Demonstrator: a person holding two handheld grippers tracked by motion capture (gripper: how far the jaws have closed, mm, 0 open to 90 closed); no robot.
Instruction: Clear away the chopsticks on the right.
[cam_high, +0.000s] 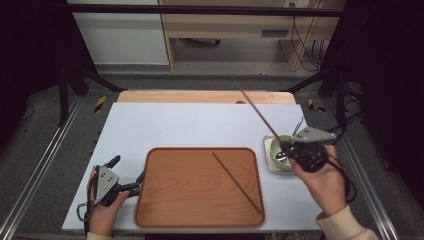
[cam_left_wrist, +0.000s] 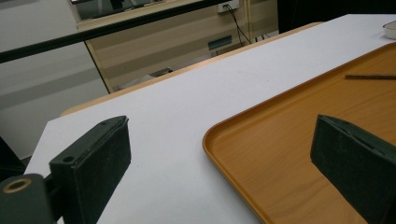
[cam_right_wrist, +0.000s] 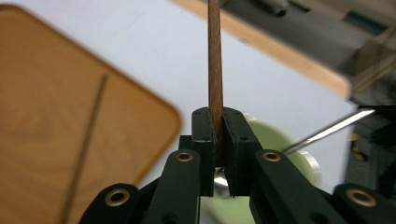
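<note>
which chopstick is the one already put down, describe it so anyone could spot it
Find the wooden tray on the white table. The chopstick lies slanting across its right half, alone; the other chopstick is up in the air, pinched in the right claw.

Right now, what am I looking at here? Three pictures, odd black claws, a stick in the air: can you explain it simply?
No robot: a person holds a hand tool with two black jaws in each hand. The high view looks down on the table; the other two views come from cameras riding on each tool. The left gripper rests open at the edge of a wooden tray, holding nothing. The right gripper is shut on a brown chopstick, lifted above a pale green cup with a metal utensil in it. A second chopstick lies on the tray.
</note>
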